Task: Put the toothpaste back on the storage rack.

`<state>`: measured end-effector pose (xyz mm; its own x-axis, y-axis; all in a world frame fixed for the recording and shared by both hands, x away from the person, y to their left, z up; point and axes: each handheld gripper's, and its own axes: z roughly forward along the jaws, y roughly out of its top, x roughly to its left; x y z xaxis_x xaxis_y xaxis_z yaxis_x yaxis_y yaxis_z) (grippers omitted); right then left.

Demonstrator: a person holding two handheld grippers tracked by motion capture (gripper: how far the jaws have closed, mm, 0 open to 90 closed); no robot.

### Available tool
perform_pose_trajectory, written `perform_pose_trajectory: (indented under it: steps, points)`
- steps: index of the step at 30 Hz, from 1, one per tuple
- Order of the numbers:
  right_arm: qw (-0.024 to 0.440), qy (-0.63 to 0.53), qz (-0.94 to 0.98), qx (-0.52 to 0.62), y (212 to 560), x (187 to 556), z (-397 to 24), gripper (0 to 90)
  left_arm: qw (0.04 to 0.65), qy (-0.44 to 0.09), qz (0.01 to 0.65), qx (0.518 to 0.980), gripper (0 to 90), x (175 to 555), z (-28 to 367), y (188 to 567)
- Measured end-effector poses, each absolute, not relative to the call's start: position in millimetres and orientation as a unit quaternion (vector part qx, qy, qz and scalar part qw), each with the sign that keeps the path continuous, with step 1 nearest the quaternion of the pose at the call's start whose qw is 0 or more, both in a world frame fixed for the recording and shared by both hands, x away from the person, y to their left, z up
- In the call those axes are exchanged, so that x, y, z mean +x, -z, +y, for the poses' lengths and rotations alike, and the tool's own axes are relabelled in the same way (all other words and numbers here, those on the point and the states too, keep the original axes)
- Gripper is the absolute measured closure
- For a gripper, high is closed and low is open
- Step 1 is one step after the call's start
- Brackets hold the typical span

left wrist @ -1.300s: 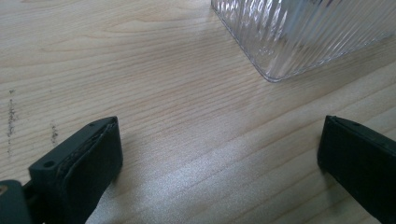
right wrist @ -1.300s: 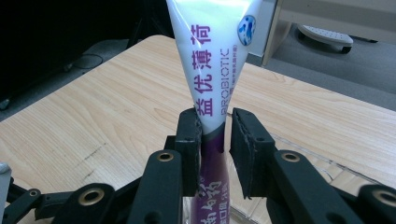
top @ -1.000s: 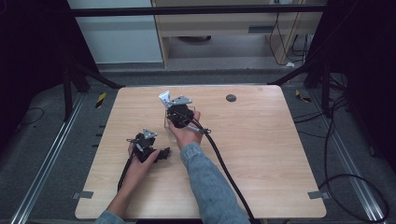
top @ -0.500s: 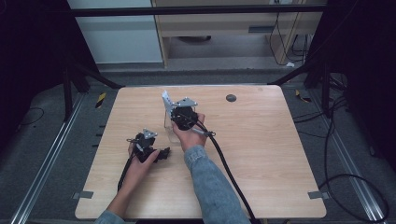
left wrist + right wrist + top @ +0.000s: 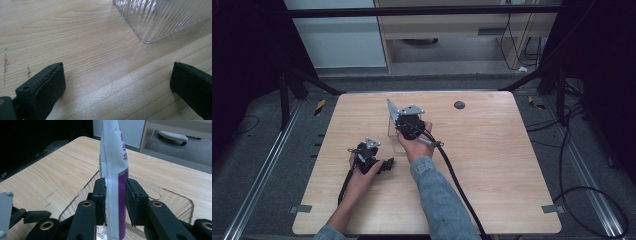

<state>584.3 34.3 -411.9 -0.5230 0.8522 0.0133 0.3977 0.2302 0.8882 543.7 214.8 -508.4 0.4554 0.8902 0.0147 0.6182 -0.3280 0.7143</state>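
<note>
1. The right tongs are clamping a white and purple tube, with one pad pressing on each flat side of it.
2. The tube is standing upright between those pads, its crimped end pointing up and its lower end sitting down inside a clear ribbed tray.
3. In the high view the right tongs are hovering over the tray, near the middle of the worktop, and the tube is sticking out beyond them toward the far edge.
4. The left tongs are standing wide apart with nothing between the pads, and bare wood is lying under them.
5. A corner of the tray is showing just ahead of the left tongs, apart from both pads.
6. In the high view the left tongs are resting low on the worktop, just beside the tray on the near left.
7. A small dark disc is lying on the worktop well apart from both hands, toward the far edge.
</note>
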Motion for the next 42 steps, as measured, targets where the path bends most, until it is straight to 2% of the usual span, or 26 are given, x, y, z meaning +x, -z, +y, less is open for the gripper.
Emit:
perform_pose_trajectory:
  steps: [18, 34, 42]
  points:
    - [0.260, -0.443, 0.748, 0.421, 399.5, 561.0, 2.4, 70.8, 0.327, -0.209, 0.479, 0.787, 0.0, 543.6, 214.6, 508.4]
    - [0.242, -0.434, 0.761, 0.417, 387.6, 559.6, -19.8, 69.2, 0.326, -0.209, 0.480, 0.787, 0.0, 543.9, 214.2, 508.4]
    - [0.237, -0.440, 0.755, 0.423, 386.3, 557.0, -30.8, 62.1, 0.326, -0.209, 0.480, 0.787, 0.0, 544.0, 214.0, 508.4]
